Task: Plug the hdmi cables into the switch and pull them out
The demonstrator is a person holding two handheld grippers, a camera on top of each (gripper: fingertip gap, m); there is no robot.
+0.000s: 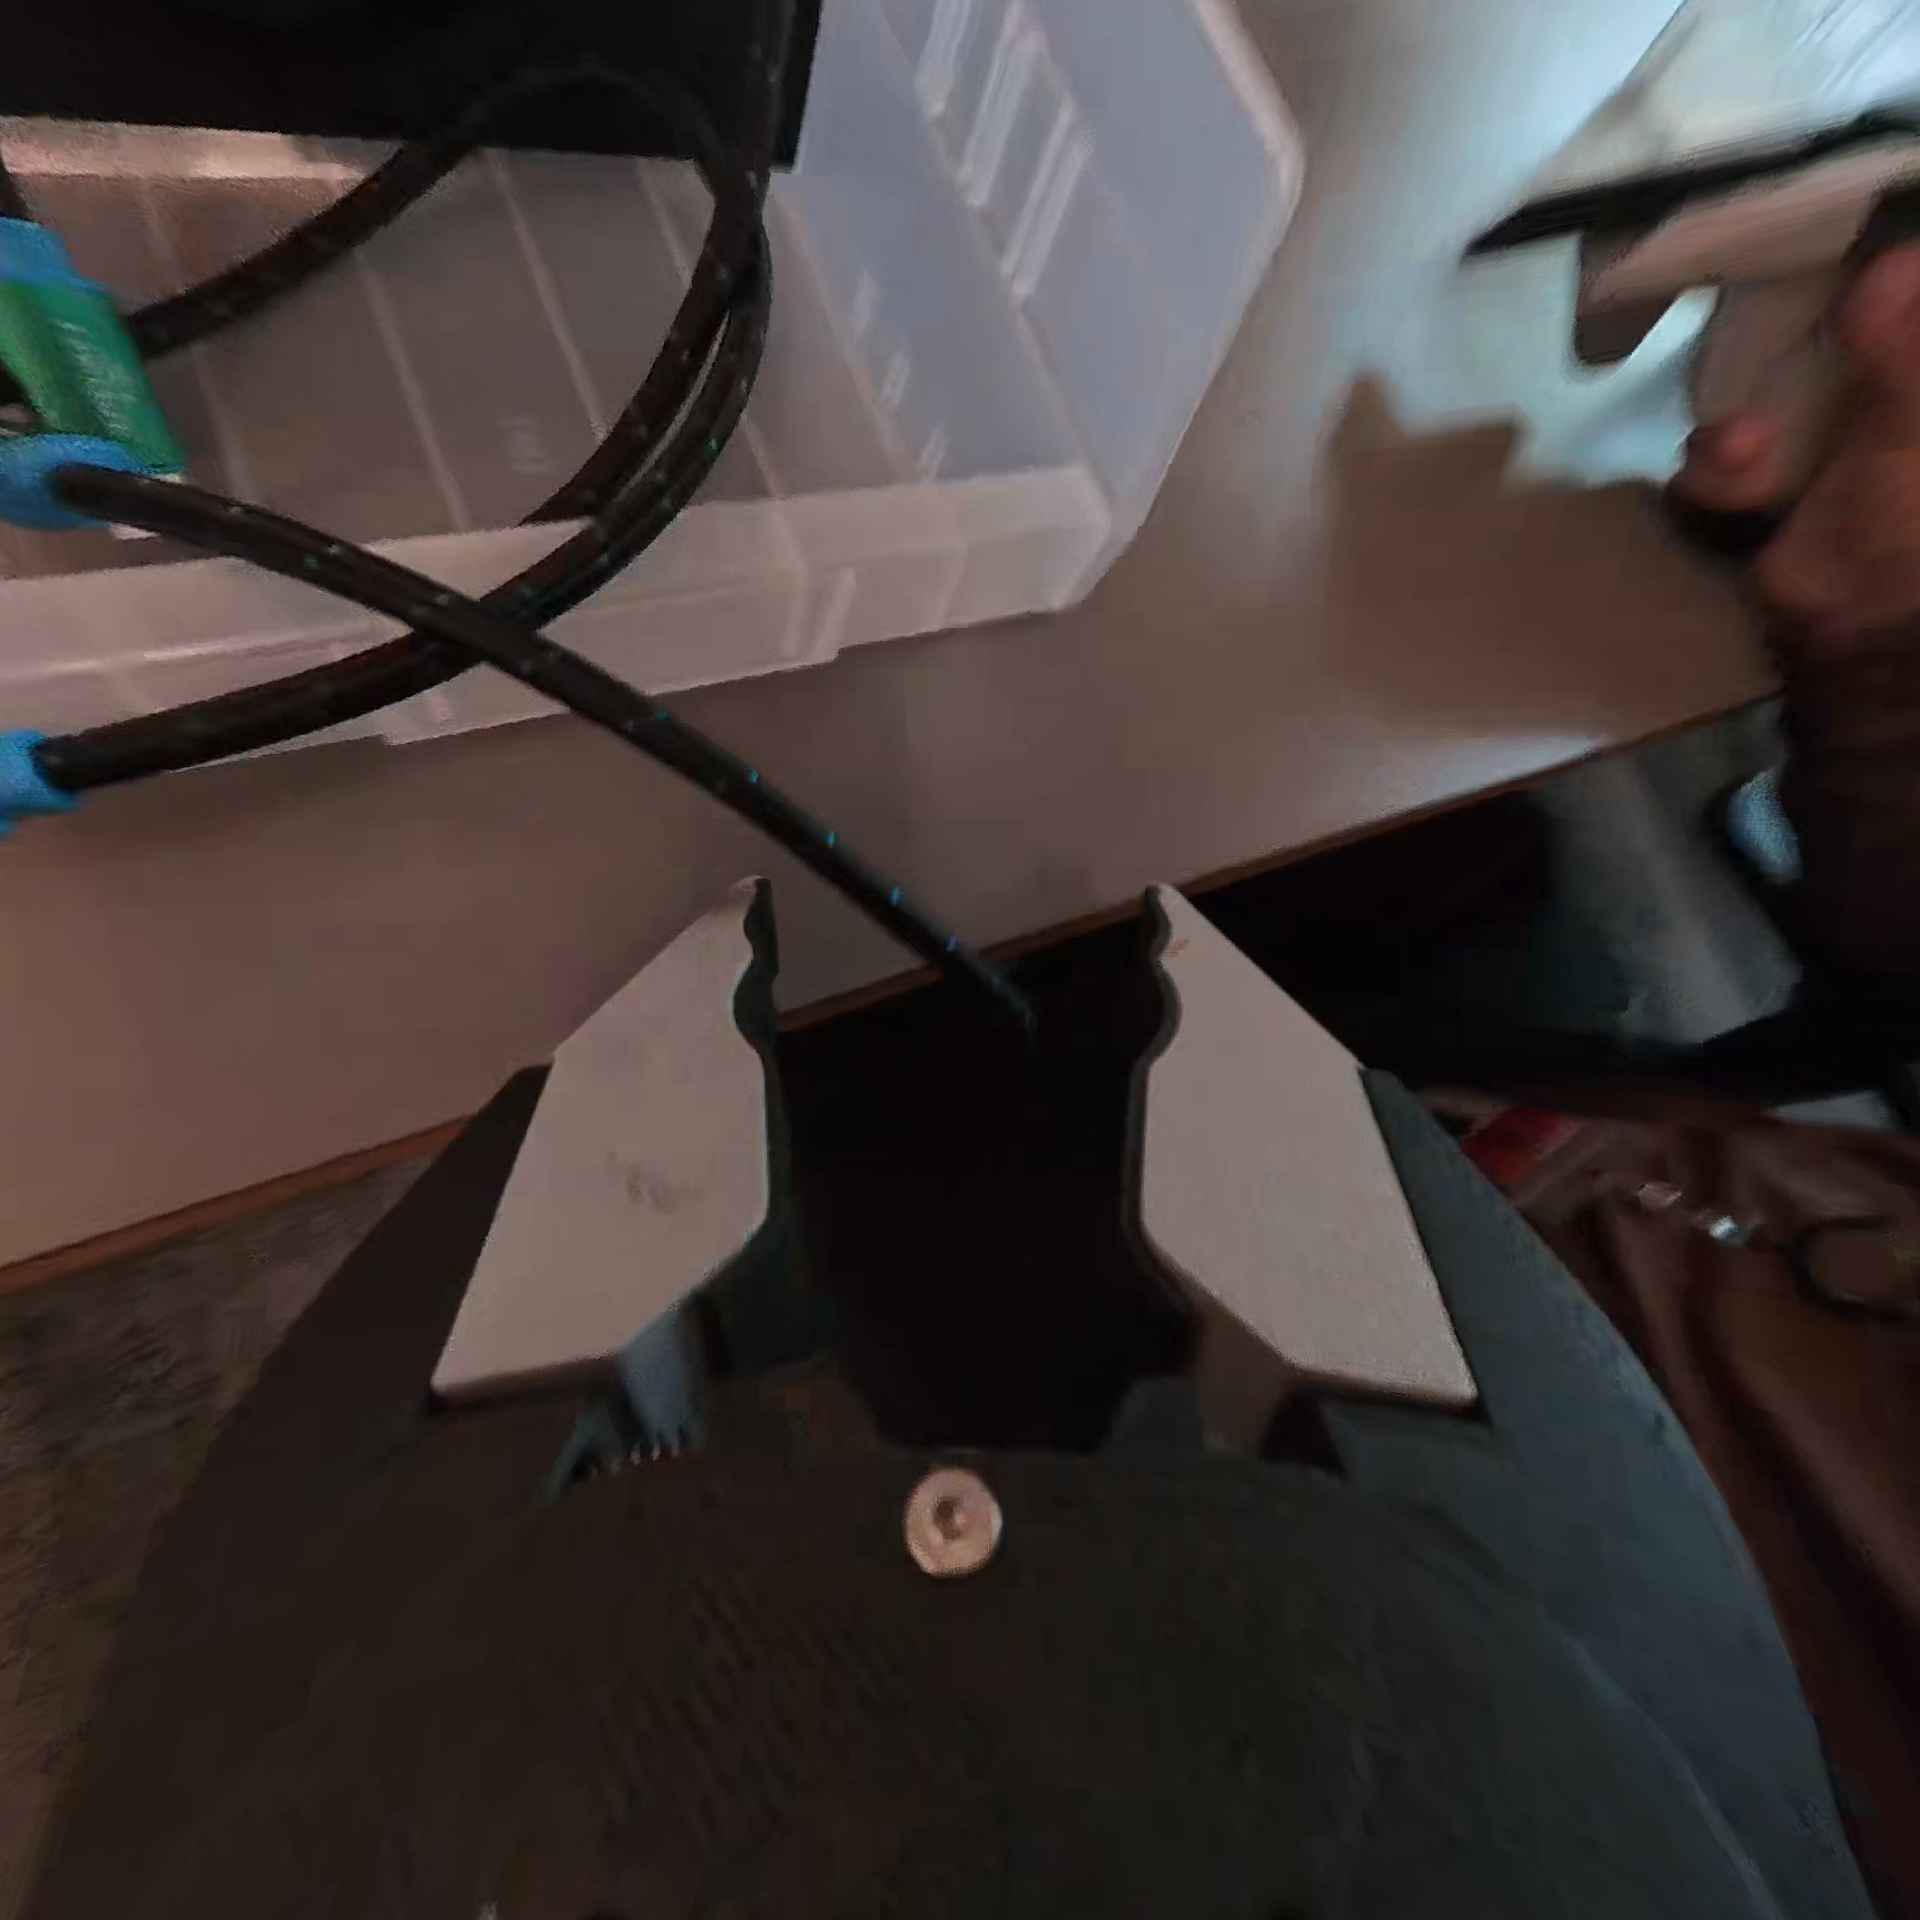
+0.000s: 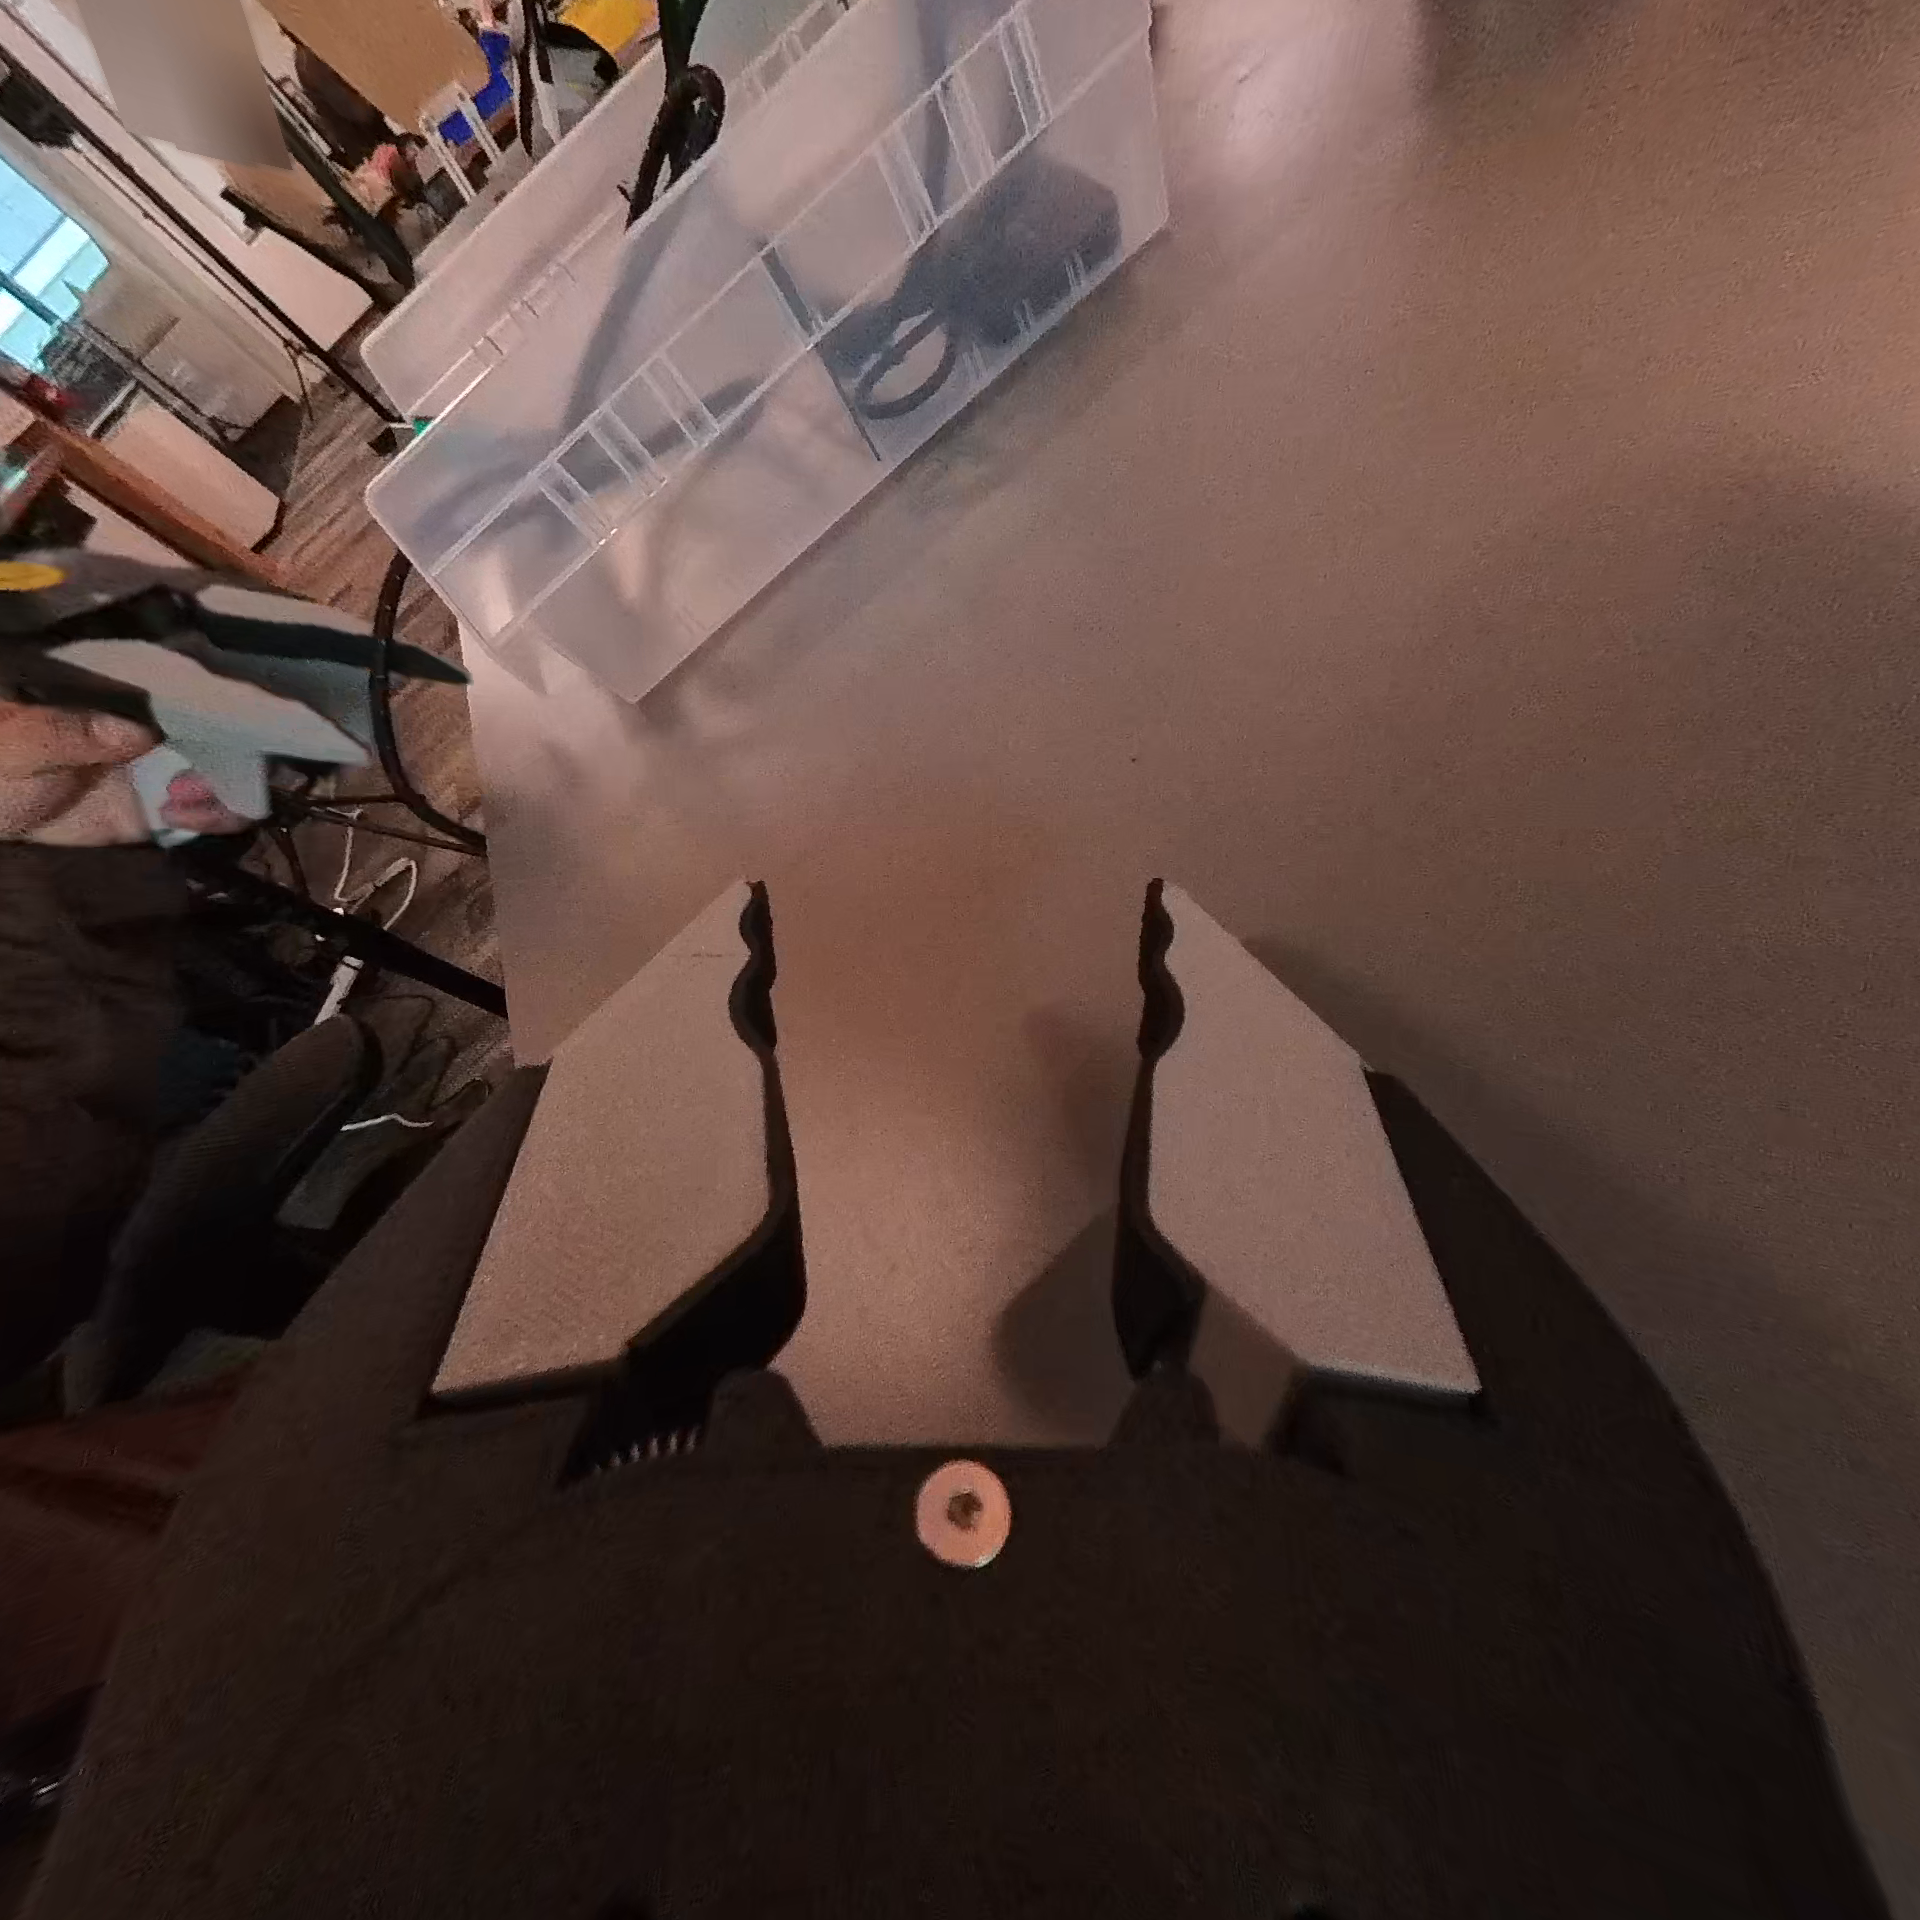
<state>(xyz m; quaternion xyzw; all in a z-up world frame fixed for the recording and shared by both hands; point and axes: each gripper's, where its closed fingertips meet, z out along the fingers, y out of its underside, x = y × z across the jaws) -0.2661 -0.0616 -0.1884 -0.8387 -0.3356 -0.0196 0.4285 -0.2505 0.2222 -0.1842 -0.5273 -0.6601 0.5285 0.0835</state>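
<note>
Table (image 2: 1351, 675): under everything.
Organizer box (image 2: 727, 416): on the table, far left in the right wrist view.
Cables (image 1: 582, 665): crossing before the box, one trailing over the table's near edge.
Switch (image 1: 73, 364): far left, cables plugged in.

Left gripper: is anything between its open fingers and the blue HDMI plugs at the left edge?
Nothing solid blocks the left gripper. Bare table lies between it and the blue plugs. One braided cable runs from a plug diagonally toward the gap between the fingers, crossing another cable beside the clear organizer box.
</note>
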